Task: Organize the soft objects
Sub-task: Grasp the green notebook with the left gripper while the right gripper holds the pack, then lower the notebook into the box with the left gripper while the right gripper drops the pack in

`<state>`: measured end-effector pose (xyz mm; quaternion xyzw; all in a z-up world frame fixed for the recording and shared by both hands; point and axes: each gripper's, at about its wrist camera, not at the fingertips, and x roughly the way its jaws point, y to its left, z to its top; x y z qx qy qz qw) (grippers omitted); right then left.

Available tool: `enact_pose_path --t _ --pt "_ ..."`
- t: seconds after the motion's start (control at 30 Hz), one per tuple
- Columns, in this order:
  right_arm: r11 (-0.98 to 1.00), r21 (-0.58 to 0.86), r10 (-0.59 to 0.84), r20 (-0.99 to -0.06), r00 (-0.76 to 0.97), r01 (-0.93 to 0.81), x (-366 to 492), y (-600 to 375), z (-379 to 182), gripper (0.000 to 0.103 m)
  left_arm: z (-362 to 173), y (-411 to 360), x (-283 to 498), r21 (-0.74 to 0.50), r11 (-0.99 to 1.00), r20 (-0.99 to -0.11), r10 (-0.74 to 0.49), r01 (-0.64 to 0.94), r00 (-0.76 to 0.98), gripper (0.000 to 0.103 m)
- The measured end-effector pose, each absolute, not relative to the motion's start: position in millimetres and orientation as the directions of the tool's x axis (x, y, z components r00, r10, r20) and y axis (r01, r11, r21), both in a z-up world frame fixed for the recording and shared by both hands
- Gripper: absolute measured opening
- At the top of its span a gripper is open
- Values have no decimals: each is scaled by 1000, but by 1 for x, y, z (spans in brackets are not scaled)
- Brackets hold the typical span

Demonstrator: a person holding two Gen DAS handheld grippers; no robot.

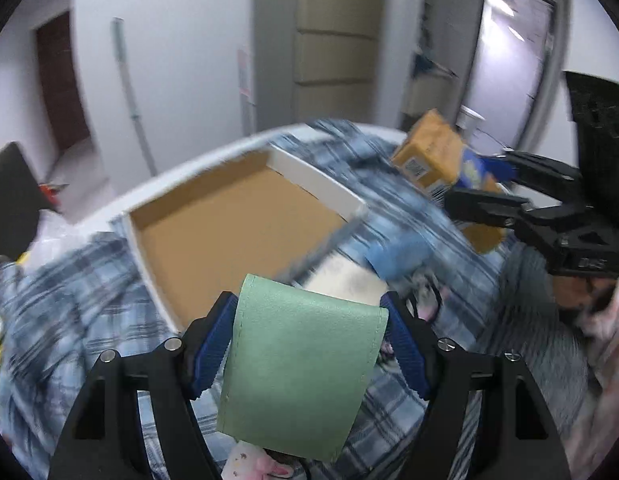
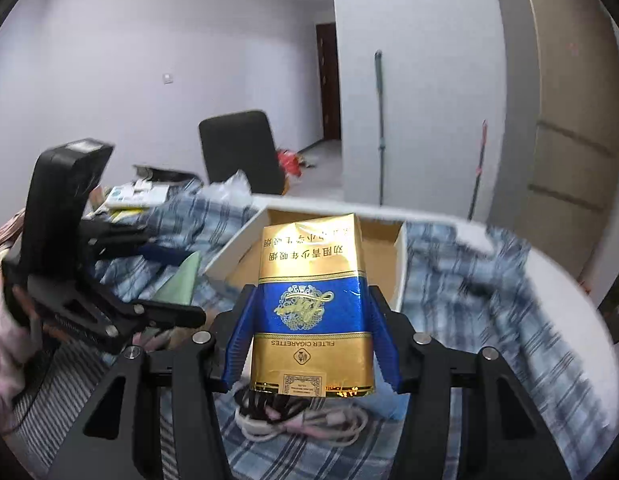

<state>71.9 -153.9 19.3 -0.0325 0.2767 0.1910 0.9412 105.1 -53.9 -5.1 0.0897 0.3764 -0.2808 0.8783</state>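
- Green pouch (image 1: 301, 368), soft and flat, is held close to the left camera, clamped between the blue fingers (image 1: 213, 352) of the left gripper (image 1: 309, 308).
- Just behind the green pouch, an open cardboard box (image 1: 229, 224) with white walls is seen on the table (image 1: 181, 172).
- A blue checked cloth (image 1: 61, 312) is spread around the box.
- A gold and blue cigarette pack (image 2: 311, 312) is clamped between the fingers (image 2: 239, 340) of the right gripper (image 2: 311, 300), held up in front of the box (image 2: 389, 244).
- A coiled white cable (image 2: 301, 424) lies on the cloth below the pack.
- A black chair (image 2: 239, 148) stands behind the box.
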Motion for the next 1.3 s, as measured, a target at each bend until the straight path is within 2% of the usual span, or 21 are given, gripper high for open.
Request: enact_pose_path --t 0.3,0.57,0.7,0.97,1.13,1.3 --pt "960 69 272 -460 845 -271 119 -143 60 52 31 -48 137 -111 953 -653 -283 280 703 75" --pt "967 113 254 -479 840 -227 169 -136 45 52 31 -40 190 -160 979 -642 -199 125 741 75" --pt "954 185 300 -533 791 -237 179 -134 11 53 9 -35 203 -187 977 -662 -200 100 722 75" --pt "970 134 240 -656 716 -203 211 -137 -39 53 -30 -17 225 -259 962 -636 -233 81 735 75" --pt "971 163 241 -694 679 -177 224 -148 -56 53 -33 -11 228 -301 948 -596 -269 99 757 75" --pt "965 159 258 -709 657 -208 225 -142 -62 55 -36 -14 227 -276 955 -607 -258 105 751 76"
